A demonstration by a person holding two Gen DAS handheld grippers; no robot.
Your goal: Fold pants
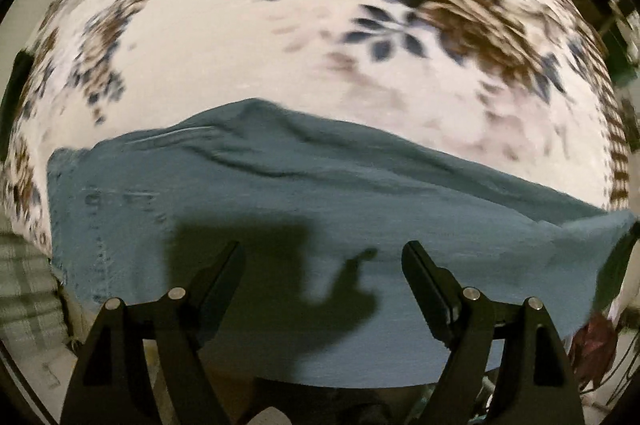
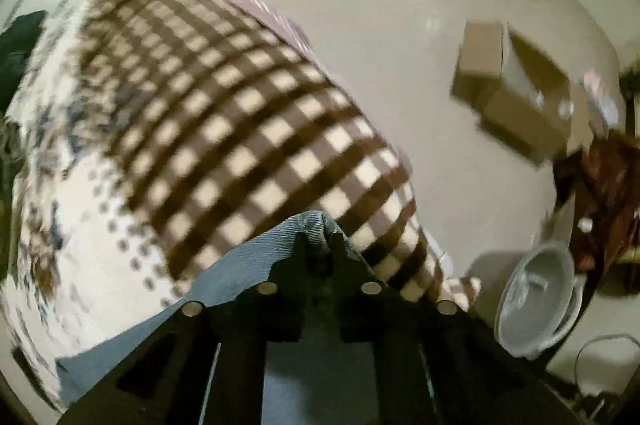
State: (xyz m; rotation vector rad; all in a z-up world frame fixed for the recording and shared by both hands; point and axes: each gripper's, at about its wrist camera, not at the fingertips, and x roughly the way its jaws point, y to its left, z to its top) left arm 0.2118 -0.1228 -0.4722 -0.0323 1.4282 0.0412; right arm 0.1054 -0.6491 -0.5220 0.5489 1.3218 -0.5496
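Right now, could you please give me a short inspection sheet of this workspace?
Surface: bed cover, pale with a floral print, brown checks at one end.
Job's things: blue pants spread flat on the cover, one end lifted.
Clutter: nothing seen on the bed besides the pants.
Grippers: left gripper open above the pants, holding nothing; right gripper shut on a bunched edge of the pants.
Cables: thin wire loop on the floor.
Surroundings: cardboard boxes and a clear plastic tub on the pale floor.
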